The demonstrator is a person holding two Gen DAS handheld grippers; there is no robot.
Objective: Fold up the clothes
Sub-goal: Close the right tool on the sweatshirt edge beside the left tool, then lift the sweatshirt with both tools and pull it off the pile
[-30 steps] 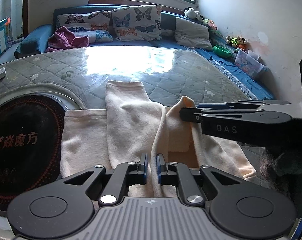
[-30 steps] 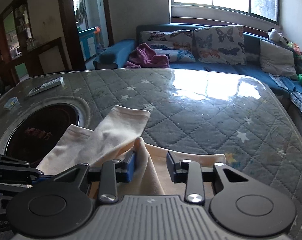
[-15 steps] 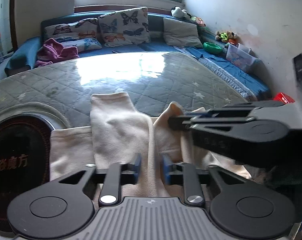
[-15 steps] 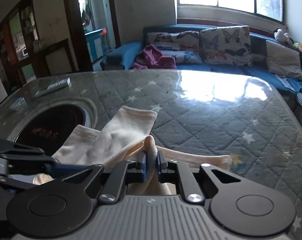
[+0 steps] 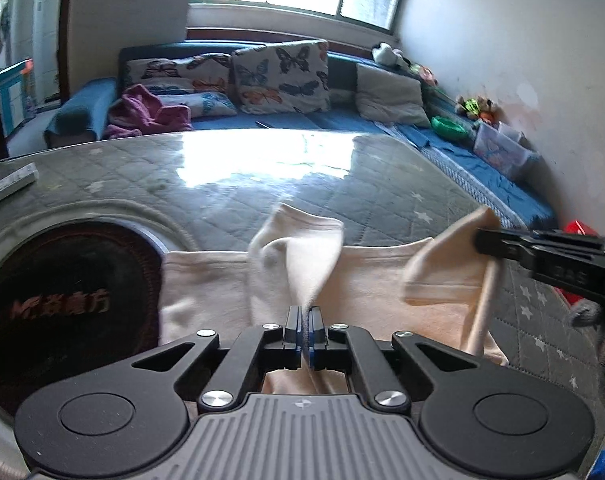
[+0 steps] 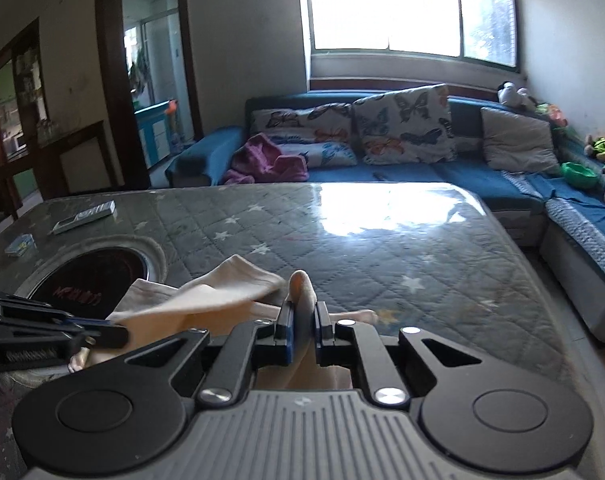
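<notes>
A cream garment [image 5: 206,280] lies on the quilted grey table [image 5: 262,184]. My left gripper [image 5: 305,330] is shut on a fold of it, and a sleeve [image 5: 298,248] rises from the jaws, lifted off the table. My right gripper [image 6: 302,330] is shut on another fold of the garment [image 6: 302,288]. In the left wrist view the right gripper [image 5: 482,240] holds its fold [image 5: 450,264] up at the right. In the right wrist view the left gripper [image 6: 114,332] shows at the left with the lifted sleeve [image 6: 222,284].
A round black induction plate [image 5: 50,296] is set into the table at the left. A remote [image 6: 84,216] and a small blue box [image 6: 20,245] lie at the far left. A blue sofa [image 6: 382,160] with cushions stands behind the table.
Both grippers have closed on folds of the garment and lifted them. The right gripper has moved right, spreading the cloth apart. The sleeve now hangs up off the table.
</notes>
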